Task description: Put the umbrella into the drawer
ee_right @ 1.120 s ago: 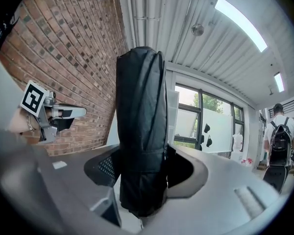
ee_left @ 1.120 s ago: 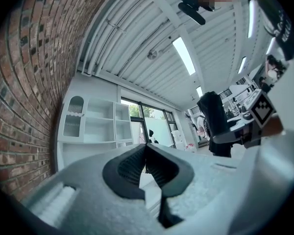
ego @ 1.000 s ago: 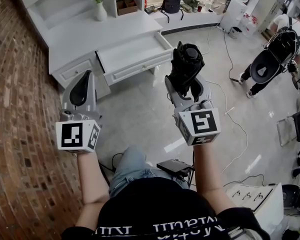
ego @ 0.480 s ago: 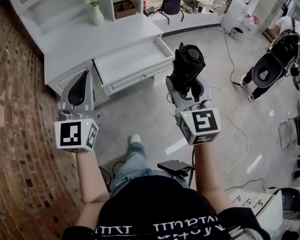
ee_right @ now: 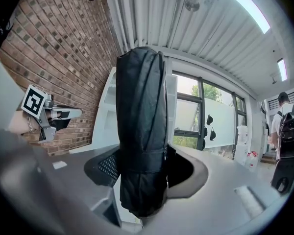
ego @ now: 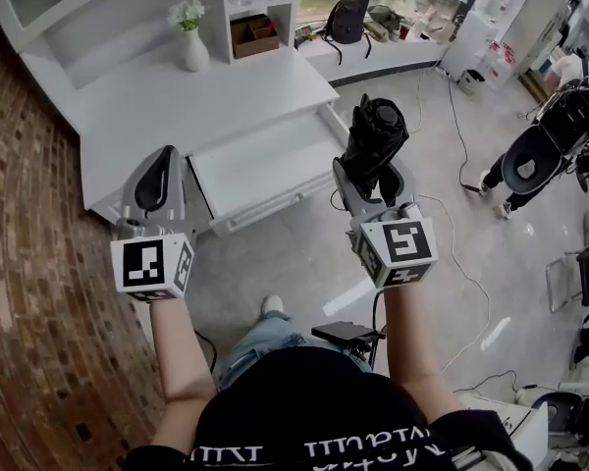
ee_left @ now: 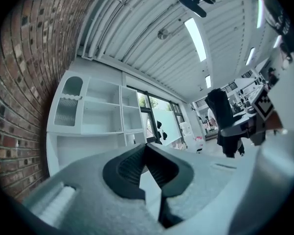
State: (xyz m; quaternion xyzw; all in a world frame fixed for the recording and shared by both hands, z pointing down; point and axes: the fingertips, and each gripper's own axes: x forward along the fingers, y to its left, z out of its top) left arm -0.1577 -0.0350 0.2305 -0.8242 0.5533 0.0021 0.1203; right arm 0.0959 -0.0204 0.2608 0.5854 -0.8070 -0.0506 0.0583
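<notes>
A folded black umbrella (ego: 375,133) stands upright in my right gripper (ego: 371,173), whose jaws are shut on its lower part. In the right gripper view the umbrella (ee_right: 142,116) fills the middle between the jaws of that gripper (ee_right: 142,166). The white drawer (ego: 275,200) stands pulled out of the white desk (ego: 206,96), just ahead of both grippers and between them. My left gripper (ego: 162,161) hangs over the desk's left front, shut with nothing held. Its pads meet at the tips in the left gripper view (ee_left: 146,149).
A vase of flowers (ego: 191,32) stands on the desk by the shelf unit. A brick wall (ego: 29,263) runs along the left. Cables (ego: 466,243) lie on the floor at right, where a person with a backpack (ego: 555,140) stands.
Both grippers have moved forward toward the desk, so the open drawer now lies close between them. The umbrella has stayed upright in the right gripper.
</notes>
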